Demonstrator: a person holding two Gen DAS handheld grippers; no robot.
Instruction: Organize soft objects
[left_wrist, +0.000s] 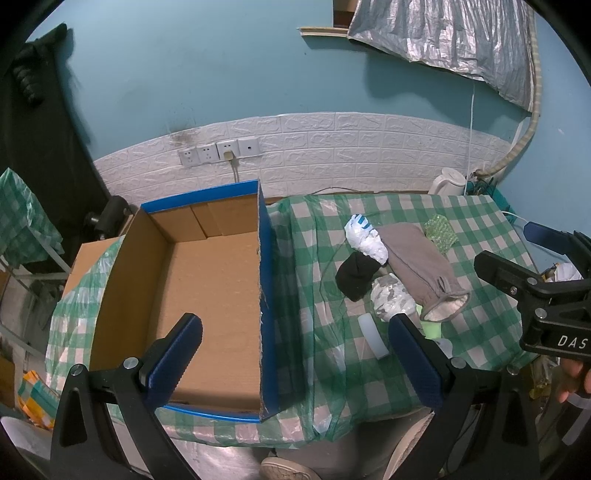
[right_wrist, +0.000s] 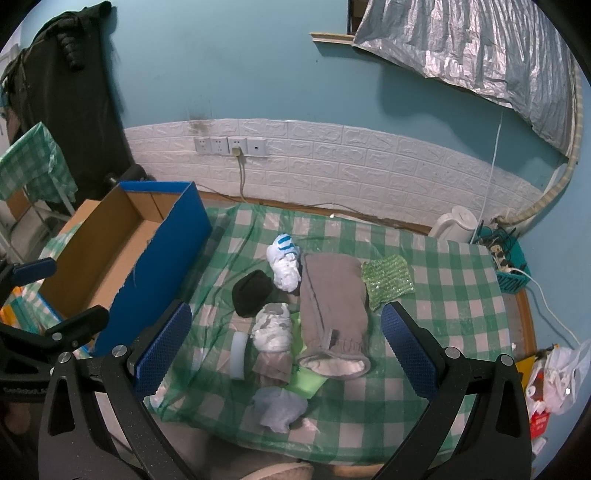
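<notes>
Left wrist view: left gripper spread wide, nothing held, hovering over the near right wall of the empty cardboard box. The pile of soft things lies right of the box on the checked cloth; the grey mitten runs lengthwise from far to near, cuff nearest. Right gripper is cut off at the edge.

Right wrist view: right gripper released, empty, straddling the pile, so judged the nearer tool. Mitten lies right of the box. A pale green item under the mitten is mostly hidden.
</notes>
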